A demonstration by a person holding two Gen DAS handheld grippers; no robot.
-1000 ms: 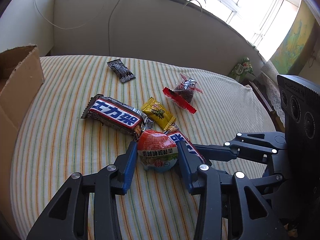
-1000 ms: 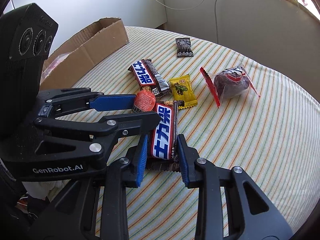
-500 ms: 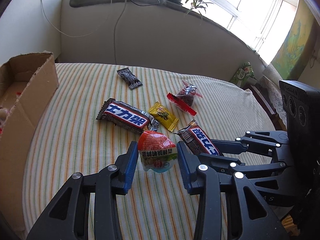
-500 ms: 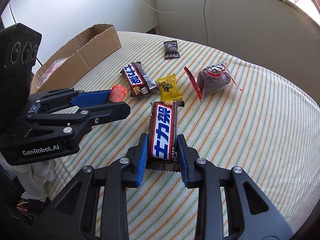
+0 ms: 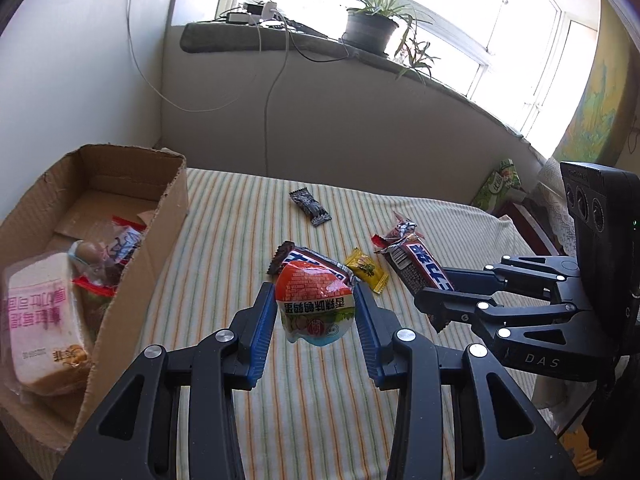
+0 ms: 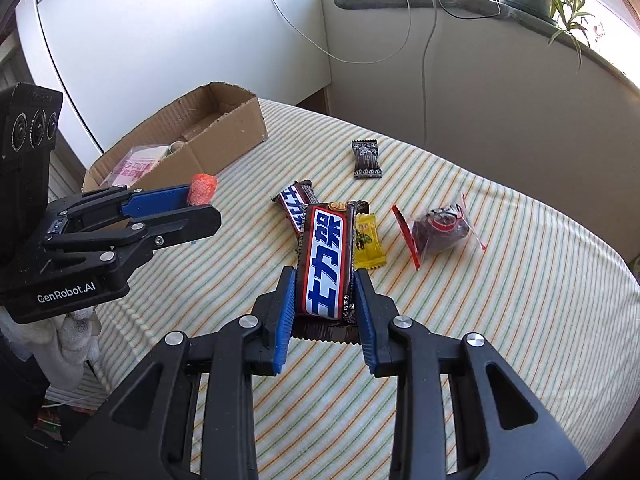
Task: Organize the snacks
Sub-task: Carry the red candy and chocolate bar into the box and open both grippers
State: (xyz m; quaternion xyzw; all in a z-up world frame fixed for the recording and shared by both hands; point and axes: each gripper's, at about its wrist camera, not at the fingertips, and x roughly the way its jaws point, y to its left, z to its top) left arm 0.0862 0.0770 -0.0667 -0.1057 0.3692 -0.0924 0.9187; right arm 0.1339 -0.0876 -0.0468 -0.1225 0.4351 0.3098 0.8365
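Box point(image 5: 96, 216) lies left of both loads, nearer the left hand-held gripper point(image 5: 314, 312) clamping the egg pack point(image 5: 314, 304); right hand-held gripper point(image 6: 325, 296) clamps the bar point(image 6: 326, 260), long axis pointing away.

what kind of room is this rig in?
Likely a home living space, not a lab: a potted plant on a sunny windowsill, a striped cloth-covered table, and a cardboard box of snacks.
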